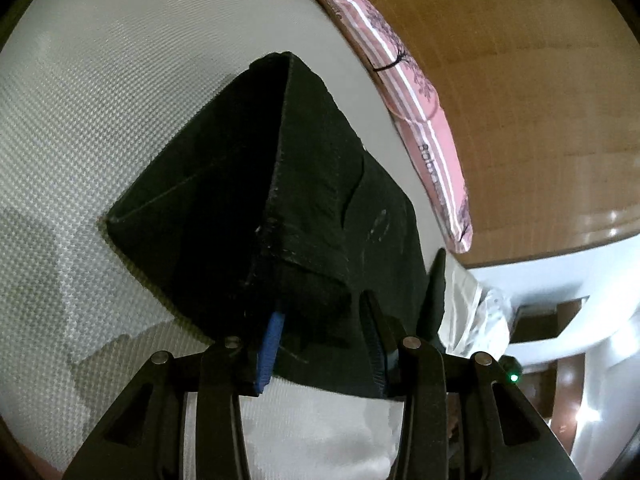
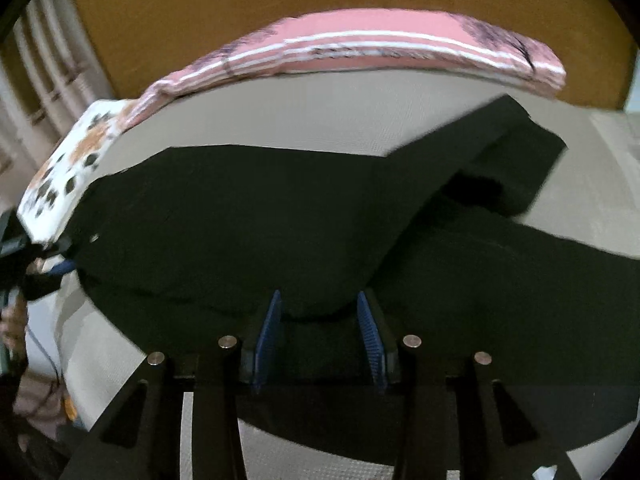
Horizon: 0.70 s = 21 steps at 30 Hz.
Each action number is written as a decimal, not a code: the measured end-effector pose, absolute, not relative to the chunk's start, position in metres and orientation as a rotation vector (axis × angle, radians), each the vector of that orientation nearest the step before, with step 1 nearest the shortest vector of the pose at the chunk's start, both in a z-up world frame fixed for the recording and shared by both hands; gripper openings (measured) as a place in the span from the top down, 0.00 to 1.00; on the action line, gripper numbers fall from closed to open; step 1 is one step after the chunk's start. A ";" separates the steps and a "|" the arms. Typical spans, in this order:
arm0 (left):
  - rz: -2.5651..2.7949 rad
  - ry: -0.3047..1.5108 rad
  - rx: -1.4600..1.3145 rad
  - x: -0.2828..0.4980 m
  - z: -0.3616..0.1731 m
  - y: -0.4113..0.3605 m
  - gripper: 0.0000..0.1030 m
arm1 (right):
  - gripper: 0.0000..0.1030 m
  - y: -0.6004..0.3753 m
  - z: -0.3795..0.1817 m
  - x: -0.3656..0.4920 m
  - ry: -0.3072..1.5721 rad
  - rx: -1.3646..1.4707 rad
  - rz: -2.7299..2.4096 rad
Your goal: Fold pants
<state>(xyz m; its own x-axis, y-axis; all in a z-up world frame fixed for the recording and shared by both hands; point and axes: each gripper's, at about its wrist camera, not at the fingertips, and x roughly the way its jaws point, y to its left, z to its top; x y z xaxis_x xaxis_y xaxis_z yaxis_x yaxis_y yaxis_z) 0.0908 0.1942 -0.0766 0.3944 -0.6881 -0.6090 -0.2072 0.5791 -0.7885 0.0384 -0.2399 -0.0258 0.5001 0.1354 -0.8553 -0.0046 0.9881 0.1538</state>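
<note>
Black fabric pretty much fills both views: the dark cloth pants are spread across a bed with a white waffle-textured cover.

From the left wrist camera you get a close look at the left tongs. Pants fabric runs in between the blue-padded fingers, which stand a fair way apart, and I honestly can't tell whether they're pinching the cloth or only sitting around it. This view also shows a raised, tent-like fold with a stitched seam running up its ridge, which the other camera doesn't catch.

The right wrist camera gives the wider layout instead. One pant leg stretches off to the upper right, lying over another dark layer. The right tongs are parted, with the near edge of the pants bunched between the blue pads; again, can't tell if they're actually gripping.

A pink striped pillow with dark tree print lies along the bed's far edge against a brown wooden headboard. Only the right view shows the white pillow with orange and black spots at the left.
</note>
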 end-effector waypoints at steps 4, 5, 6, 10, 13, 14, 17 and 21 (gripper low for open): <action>-0.347 1.134 -0.974 0.088 -0.085 0.203 0.65 | 0.62 -0.257 -0.038 0.046 1.073 0.232 0.014; -0.345 1.131 -0.973 0.088 -0.087 0.204 0.66 | 0.62 -0.260 -0.041 0.047 1.074 0.261 0.006; -0.344 1.126 -0.961 0.088 -0.087 0.204 0.69 | 0.62 -0.263 -0.041 0.049 1.075 0.283 -0.001; -0.342 1.131 -0.898 0.093 -0.086 0.201 0.75 | 0.62 -0.278 -0.036 0.064 1.036 0.353 -0.053; -0.341 1.133 -0.862 0.097 -0.085 0.199 0.77 | 0.62 -0.291 -0.040 0.084 1.047 0.389 -0.101; -0.341 1.132 -0.854 0.098 -0.085 0.199 0.77 | 0.62 -0.295 -0.041 0.089 1.045 0.412 -0.103; -0.335 1.144 -0.810 0.101 -0.086 0.197 0.78 | 0.77 -0.304 -0.044 0.103 1.042 0.477 -0.106; -0.342 1.149 -0.759 0.108 -0.079 0.197 0.80 | 0.93 -0.302 -0.035 0.106 1.005 0.474 -0.099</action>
